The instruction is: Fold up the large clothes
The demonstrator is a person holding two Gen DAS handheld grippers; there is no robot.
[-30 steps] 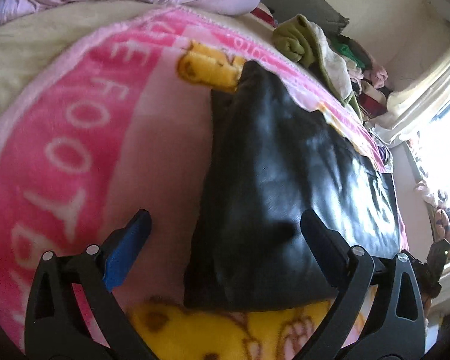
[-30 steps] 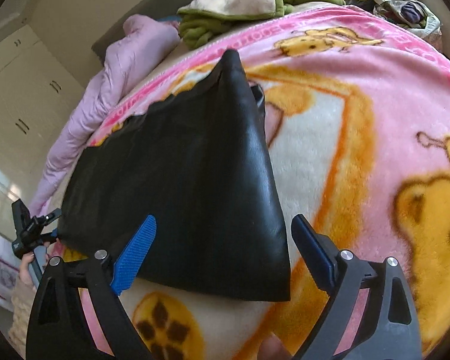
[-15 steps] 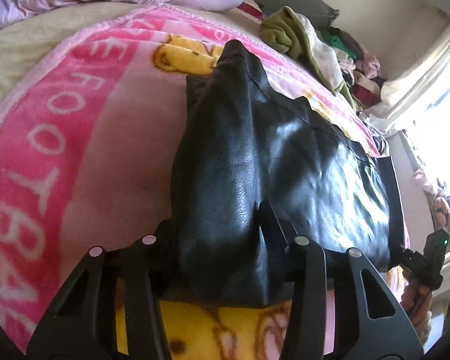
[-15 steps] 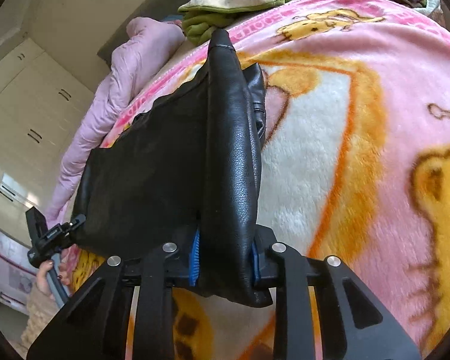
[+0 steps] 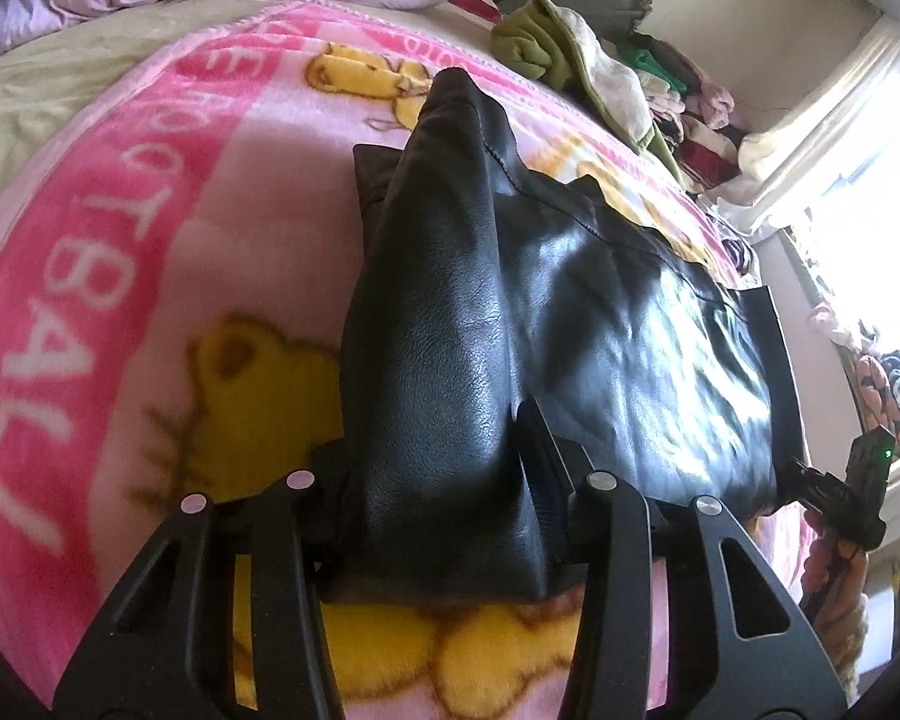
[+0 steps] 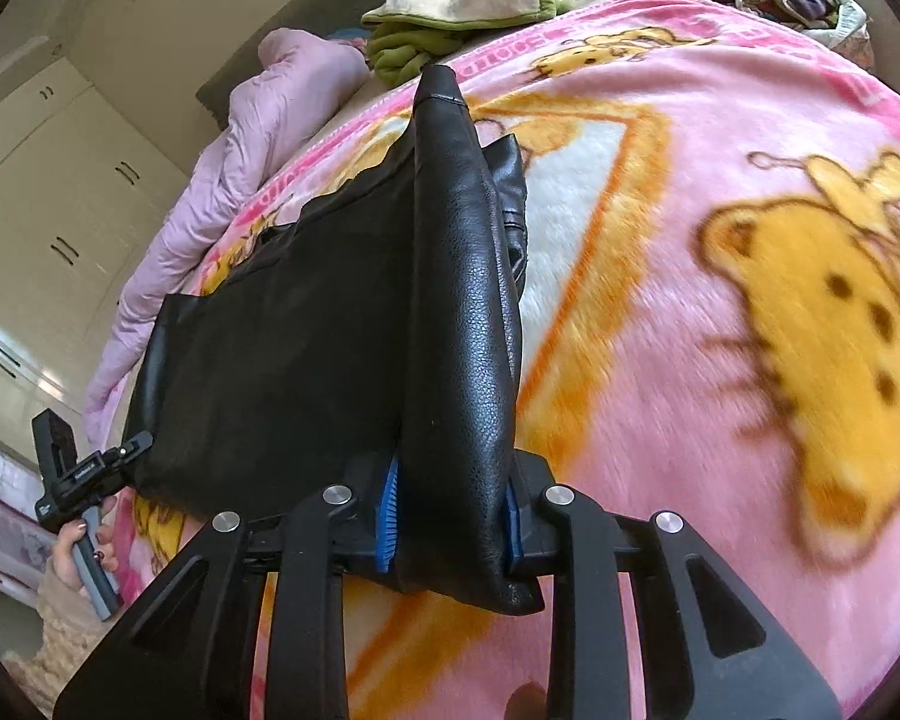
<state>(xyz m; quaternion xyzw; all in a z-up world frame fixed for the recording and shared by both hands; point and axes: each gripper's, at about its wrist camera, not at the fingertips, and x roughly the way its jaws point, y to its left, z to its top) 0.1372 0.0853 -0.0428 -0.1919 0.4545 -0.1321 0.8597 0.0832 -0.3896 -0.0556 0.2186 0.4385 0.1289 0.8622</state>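
Daylight floods from a blown-out window [image 5: 870, 192] at right of the left wrist view, glinting off black leather [image 5: 570, 276]; fisheye edges bend, blanket [image 6: 810, 330] print blurs.

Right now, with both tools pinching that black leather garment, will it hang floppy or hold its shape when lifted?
The black leather garment probably hangs rather than stays flat: it bunches into a thick ridge where the left tool and right tool pinch it. It looks heavyish, since the folds are bulky. Its glossy surface may slide on the pink blanket.
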